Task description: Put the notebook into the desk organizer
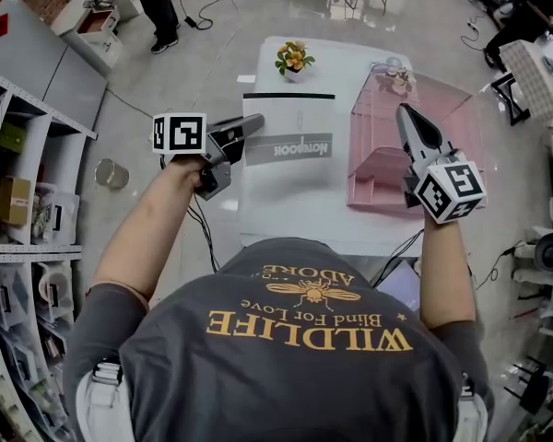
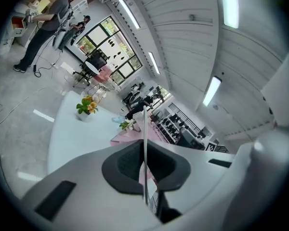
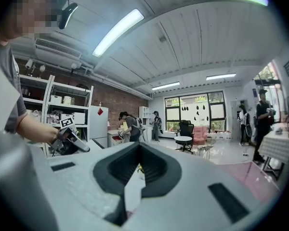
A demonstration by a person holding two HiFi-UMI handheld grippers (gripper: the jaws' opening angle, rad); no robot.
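Observation:
A white notebook (image 1: 290, 134) with a black spine and a grey title band hangs level over the white table (image 1: 295, 212). My left gripper (image 1: 256, 121) is shut on its left edge. In the left gripper view the notebook (image 2: 144, 129) shows edge-on as a thin line pinched between the dark pads (image 2: 127, 165). The pink translucent desk organizer (image 1: 442, 109) stands on the table's right side, to the right of the notebook. My right gripper (image 1: 404, 110) hovers over the organizer, jaws together with nothing in them. Its own view catches the left gripper (image 3: 70, 138) off to the left.
A small flower pot (image 1: 295, 60) stands at the table's far edge, behind the notebook. Shelving with boxes (image 1: 28, 201) lines the left side, with a metal can (image 1: 112, 173) on the floor beside it. Cables trail on the floor. People stand further back in the room.

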